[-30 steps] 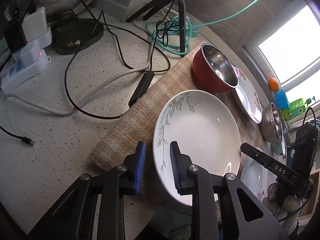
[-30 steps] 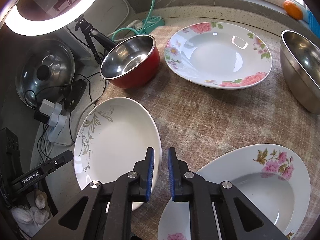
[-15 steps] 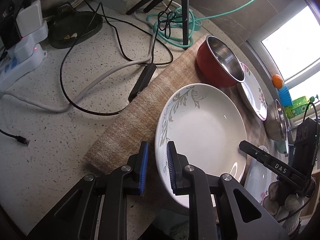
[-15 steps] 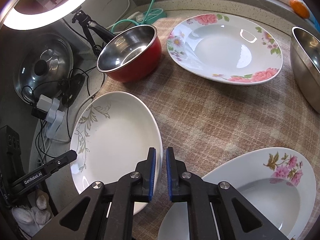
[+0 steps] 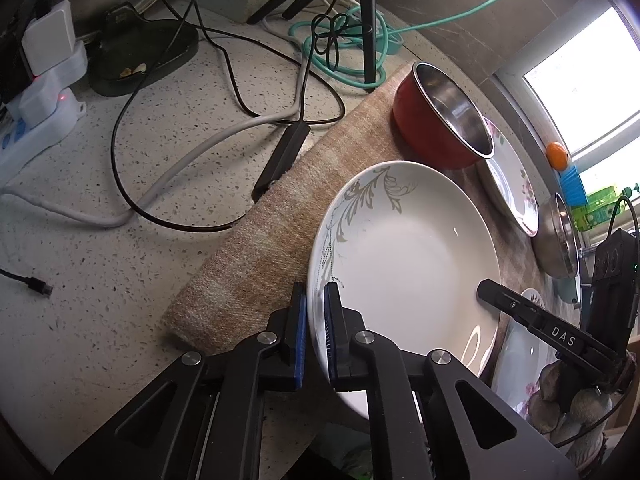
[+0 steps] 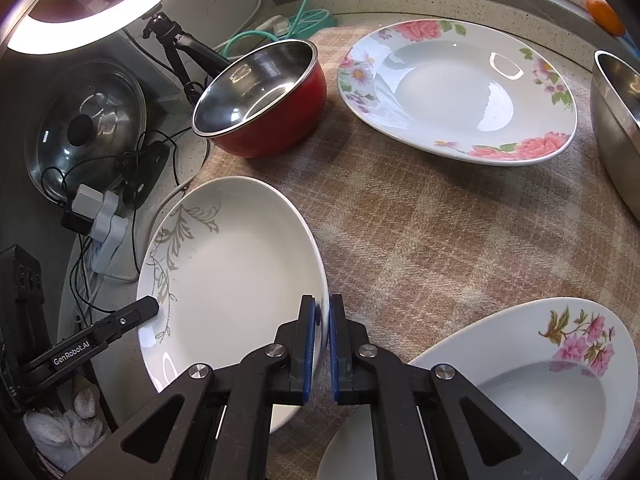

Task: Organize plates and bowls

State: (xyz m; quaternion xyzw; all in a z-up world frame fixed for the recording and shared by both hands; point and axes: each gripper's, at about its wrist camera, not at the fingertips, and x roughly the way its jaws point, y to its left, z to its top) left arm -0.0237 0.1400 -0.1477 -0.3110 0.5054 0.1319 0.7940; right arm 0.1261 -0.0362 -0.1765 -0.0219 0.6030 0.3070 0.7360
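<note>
A white plate with a grey leaf pattern (image 5: 404, 264) (image 6: 236, 280) lies on the plaid cloth (image 6: 420, 224). My left gripper (image 5: 316, 332) is shut on its left rim. My right gripper (image 6: 322, 340) is shut on its right rim. A red bowl with a steel inside (image 5: 444, 120) (image 6: 260, 96) stands behind it. A pink-flowered plate (image 6: 456, 88) (image 5: 508, 176) lies further back. A second flowered plate (image 6: 532, 384) lies beside my right gripper. A steel bowl (image 6: 616, 120) (image 5: 558, 236) stands at the right.
Black and grey cables (image 5: 224, 128), a white power strip with plugs (image 5: 40, 92) and a teal cord (image 5: 340, 40) lie on the speckled counter left of the cloth. A tripod (image 5: 360, 8) and a glass pot lid (image 6: 84, 128) stand behind. An orange (image 6: 604, 8) sits on the sill.
Both grippers have closed on opposite rims of the leaf-pattern plate. The left gripper has moved forward and a little right toward it.
</note>
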